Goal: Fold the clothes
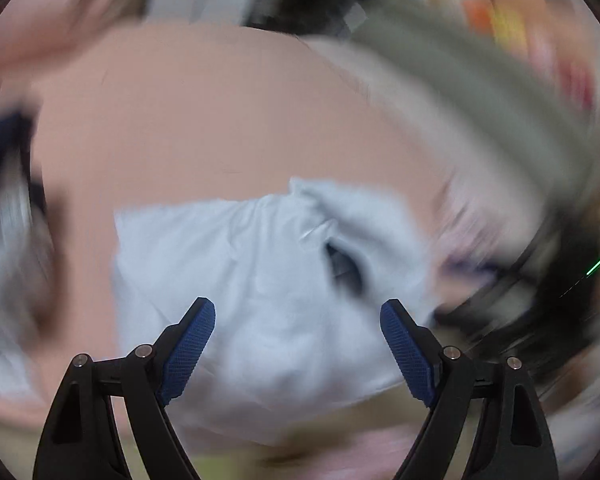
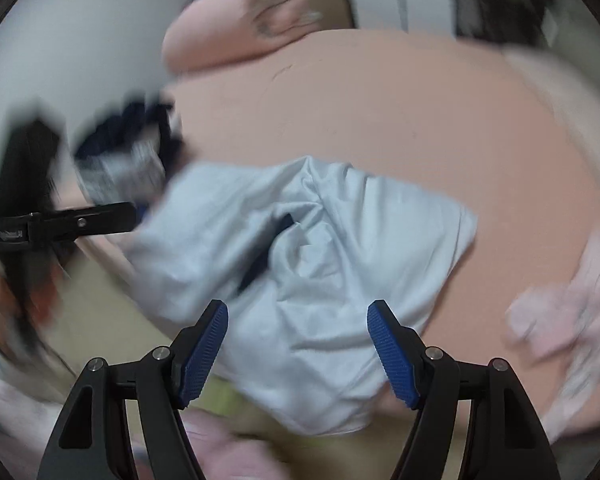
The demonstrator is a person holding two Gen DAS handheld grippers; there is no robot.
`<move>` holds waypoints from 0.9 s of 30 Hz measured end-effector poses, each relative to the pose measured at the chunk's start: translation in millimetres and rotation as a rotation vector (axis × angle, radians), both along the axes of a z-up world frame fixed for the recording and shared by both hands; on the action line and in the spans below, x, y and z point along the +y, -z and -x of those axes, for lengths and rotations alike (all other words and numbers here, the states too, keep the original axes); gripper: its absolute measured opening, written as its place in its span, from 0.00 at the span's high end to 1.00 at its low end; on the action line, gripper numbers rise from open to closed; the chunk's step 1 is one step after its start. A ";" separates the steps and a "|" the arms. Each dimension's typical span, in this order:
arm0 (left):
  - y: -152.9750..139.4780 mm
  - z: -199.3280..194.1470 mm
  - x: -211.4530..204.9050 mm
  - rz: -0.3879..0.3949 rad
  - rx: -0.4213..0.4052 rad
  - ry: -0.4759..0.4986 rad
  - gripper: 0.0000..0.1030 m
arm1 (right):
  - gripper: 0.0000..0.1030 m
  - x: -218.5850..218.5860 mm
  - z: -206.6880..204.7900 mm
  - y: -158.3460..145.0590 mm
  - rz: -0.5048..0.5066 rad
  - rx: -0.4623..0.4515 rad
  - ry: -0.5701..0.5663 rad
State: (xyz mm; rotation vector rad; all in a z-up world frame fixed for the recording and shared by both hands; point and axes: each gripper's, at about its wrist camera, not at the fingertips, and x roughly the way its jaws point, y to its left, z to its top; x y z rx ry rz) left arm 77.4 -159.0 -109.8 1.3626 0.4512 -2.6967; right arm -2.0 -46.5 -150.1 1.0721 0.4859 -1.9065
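A pale blue garment (image 1: pixel 268 288) lies crumpled on a peach-pink bed sheet (image 1: pixel 204 120), partly hanging over the near edge. My left gripper (image 1: pixel 298 324) is open above it, holding nothing. In the right wrist view the same garment (image 2: pixel 320 280) lies on the sheet (image 2: pixel 420 120), with a dark strip in its folds. My right gripper (image 2: pixel 298 326) is open just above the garment's near part. The left gripper's black arm (image 2: pixel 80 220) shows at the garment's left edge. Both views are blurred by motion.
A pink pillow (image 2: pixel 236 20) lies at the far end of the bed. A dark and striped heap of clothes (image 2: pixel 128 152) sits left of the garment. Pale pink cloth (image 2: pixel 572 300) lies at the right. A grey cloth (image 1: pixel 480 80) crosses the upper right.
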 end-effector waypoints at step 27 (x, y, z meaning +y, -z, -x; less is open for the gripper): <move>47.8 47.4 55.6 0.305 -0.165 0.205 0.18 | 0.30 -24.4 -25.9 24.7 -0.273 0.455 -0.221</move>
